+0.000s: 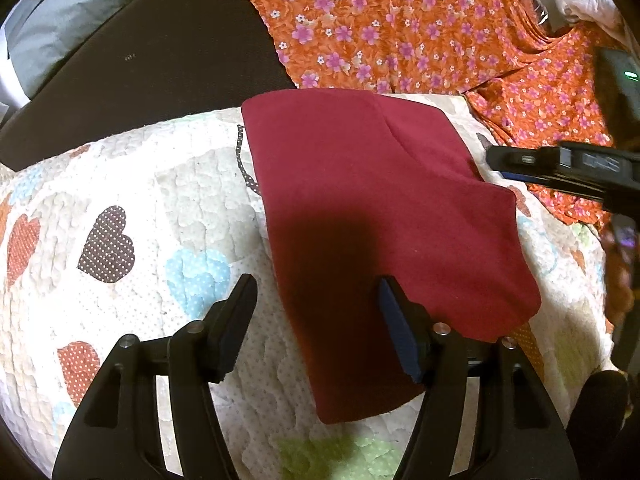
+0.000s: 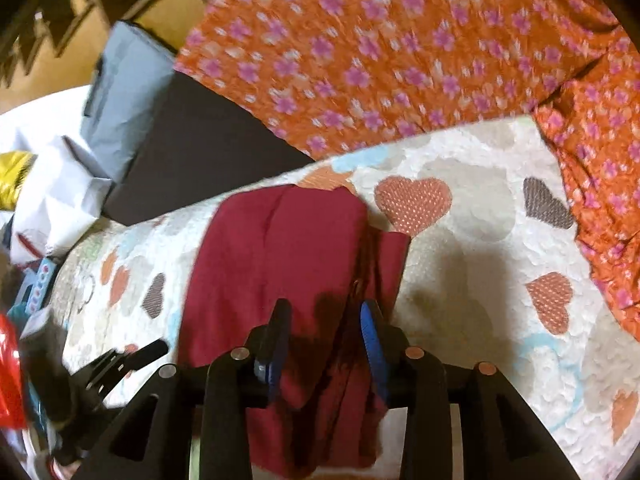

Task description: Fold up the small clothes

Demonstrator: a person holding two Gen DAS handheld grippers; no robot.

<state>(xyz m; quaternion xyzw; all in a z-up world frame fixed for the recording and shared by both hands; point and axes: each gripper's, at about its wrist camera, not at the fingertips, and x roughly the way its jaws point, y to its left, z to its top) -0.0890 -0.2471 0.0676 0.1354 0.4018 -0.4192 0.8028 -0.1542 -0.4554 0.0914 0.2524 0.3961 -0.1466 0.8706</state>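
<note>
A dark red garment (image 1: 380, 216) lies folded flat on a white quilt with hearts (image 1: 120, 208). My left gripper (image 1: 316, 292) is open and empty, hovering over the garment's near left edge. My right gripper (image 1: 496, 160) enters the left wrist view from the right, at the garment's right edge. In the right wrist view the right gripper (image 2: 324, 312) is open above the garment (image 2: 272, 256), where layered edges bunch between the fingers. The left gripper (image 2: 156, 348) shows at the lower left there.
An orange floral cloth (image 1: 400, 28) covers the far side and right of the bed. A dark panel (image 1: 160, 60) and a grey pillow (image 1: 68, 24) lie at the far left. White and coloured clutter (image 2: 48, 208) sits beyond the quilt's left edge.
</note>
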